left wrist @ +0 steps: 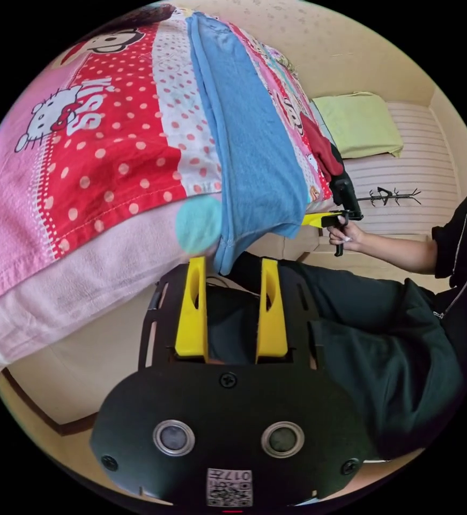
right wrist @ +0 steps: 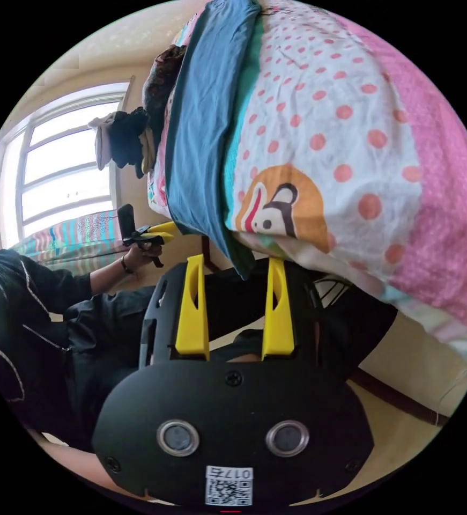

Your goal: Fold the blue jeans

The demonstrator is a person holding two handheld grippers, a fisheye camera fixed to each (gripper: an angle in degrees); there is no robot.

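While both grippers hang with jaws apart, the left gripper (left wrist: 232, 265) sits just below the hem of the blue jeans (left wrist: 254, 139), the right gripper (right wrist: 237, 268) likewise. Jeans lie on the bedspread (left wrist: 104, 155), long axis running toward the frame's top, overhanging the edge.

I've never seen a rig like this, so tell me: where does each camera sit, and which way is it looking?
Left gripper view: rides behind the left gripper, facing the jeans hanging over the bed; a hand holds the other gripper.
Right gripper view: rides behind the right gripper, facing the same bed edge; a window behind.
Shared: jeans, bed, the person's dark clothes.
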